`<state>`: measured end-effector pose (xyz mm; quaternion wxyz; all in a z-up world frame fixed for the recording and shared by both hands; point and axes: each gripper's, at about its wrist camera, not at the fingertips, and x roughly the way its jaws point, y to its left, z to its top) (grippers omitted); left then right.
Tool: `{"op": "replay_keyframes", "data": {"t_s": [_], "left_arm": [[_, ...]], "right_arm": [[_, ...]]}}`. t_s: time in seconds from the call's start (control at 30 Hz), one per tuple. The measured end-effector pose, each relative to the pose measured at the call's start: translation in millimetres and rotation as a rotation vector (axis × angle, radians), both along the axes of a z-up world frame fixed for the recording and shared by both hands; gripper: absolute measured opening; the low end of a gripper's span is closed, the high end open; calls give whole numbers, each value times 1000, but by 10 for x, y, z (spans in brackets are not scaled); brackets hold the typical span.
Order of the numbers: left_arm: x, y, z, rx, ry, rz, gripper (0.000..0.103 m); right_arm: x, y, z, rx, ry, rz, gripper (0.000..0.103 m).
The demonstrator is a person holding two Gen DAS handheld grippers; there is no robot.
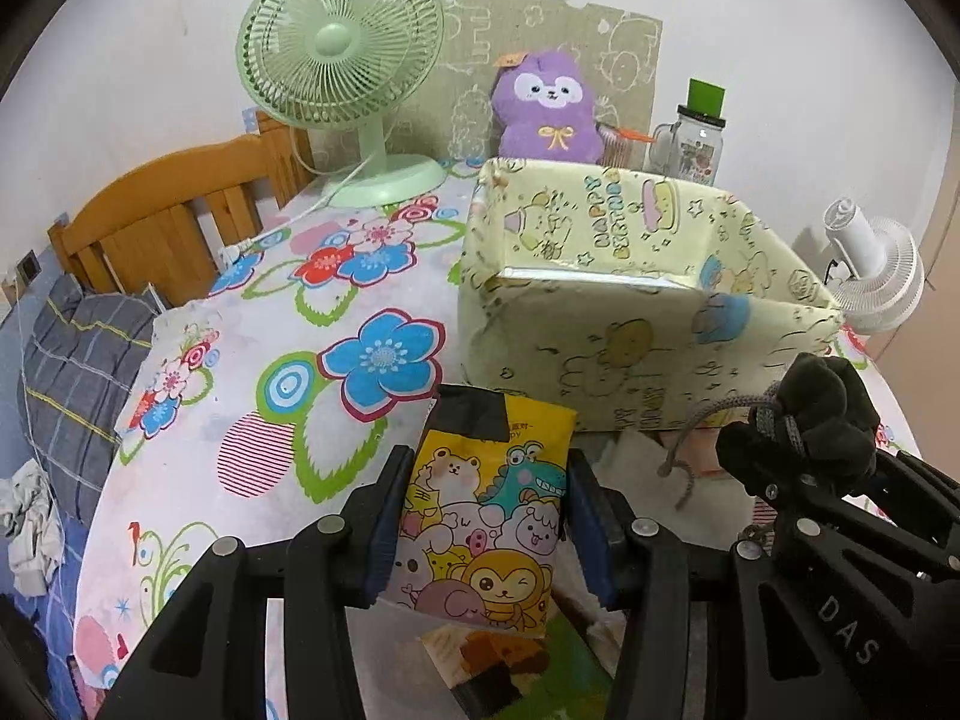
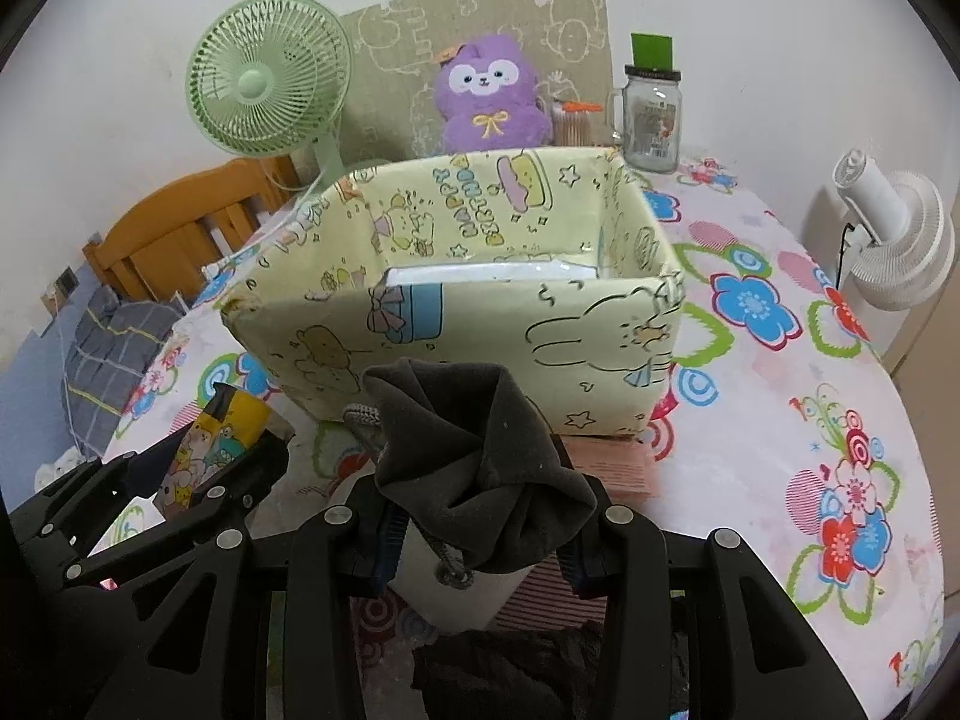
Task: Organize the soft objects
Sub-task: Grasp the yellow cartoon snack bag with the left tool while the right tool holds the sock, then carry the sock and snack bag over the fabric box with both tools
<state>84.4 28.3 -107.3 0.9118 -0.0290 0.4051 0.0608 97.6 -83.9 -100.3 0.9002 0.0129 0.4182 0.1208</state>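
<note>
left wrist: left gripper (image 1: 483, 516) clamps the cartoon packet (image 1: 480, 516), lifted just near of the yellow box (image 1: 600, 360). right wrist: right gripper (image 2: 480, 540) pinches the dark pouch (image 2: 474, 456), box (image 2: 480, 324) just beyond.

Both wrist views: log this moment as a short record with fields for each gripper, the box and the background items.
left gripper: shut on a yellow cartoon packet, held above the table
right gripper: shut on a dark drawstring pouch
box: pale yellow, open top, straight ahead of both grippers; bottom mostly hidden
table: flowered cloth
behind box: purple plush toy, green fan, glass jar
far right: white fan
</note>
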Motion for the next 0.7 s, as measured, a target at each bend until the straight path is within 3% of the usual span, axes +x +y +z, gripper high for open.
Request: {"op": "replay_keyframes", "data": {"t_s": [0.7], "left_arm": [[-250,-339,438,28,-89,-30,51]], "right_arm": [[-289,-330,500,21,-109,-15,44]]}}
